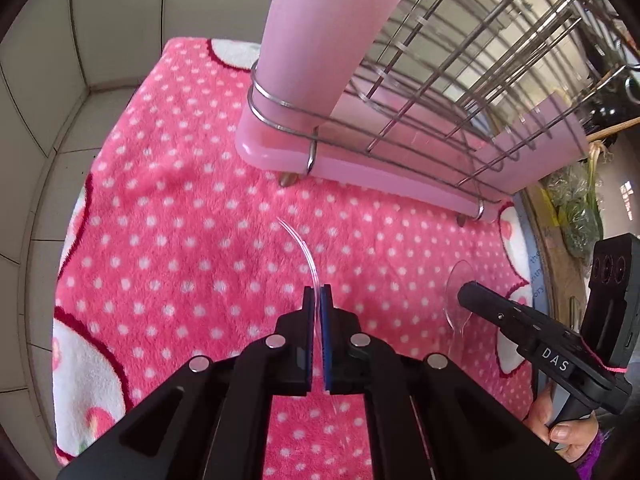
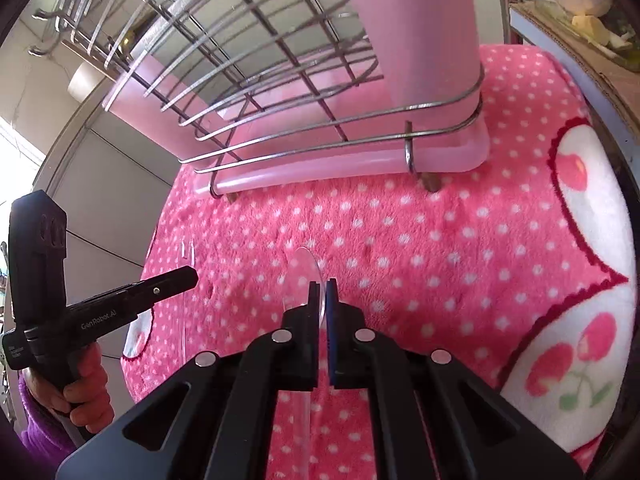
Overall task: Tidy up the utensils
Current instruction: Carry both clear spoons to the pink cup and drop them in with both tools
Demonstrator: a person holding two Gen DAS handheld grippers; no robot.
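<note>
My left gripper (image 1: 318, 294) is shut on a clear plastic fork (image 1: 304, 248) that curves up and away over the pink dotted blanket (image 1: 180, 220). My right gripper (image 2: 322, 288) is shut on a clear plastic spoon (image 2: 302, 276), its bowl sticking out ahead of the fingertips. The right gripper also shows in the left wrist view (image 1: 468, 292) with the spoon (image 1: 458, 292). The left gripper shows in the right wrist view (image 2: 188, 276) with the fork's tines (image 2: 187, 250). A wire dish rack (image 1: 440, 80) with a pink utensil holder (image 1: 320, 32) stands ahead of both.
The rack sits on a pink drip tray (image 1: 360, 168) on short feet. Tiled walls (image 1: 48, 100) close the left side. A cardboard box edge with greens (image 1: 576, 208) lies to the right. The blanket's cherry patches (image 2: 580, 340) mark its edges.
</note>
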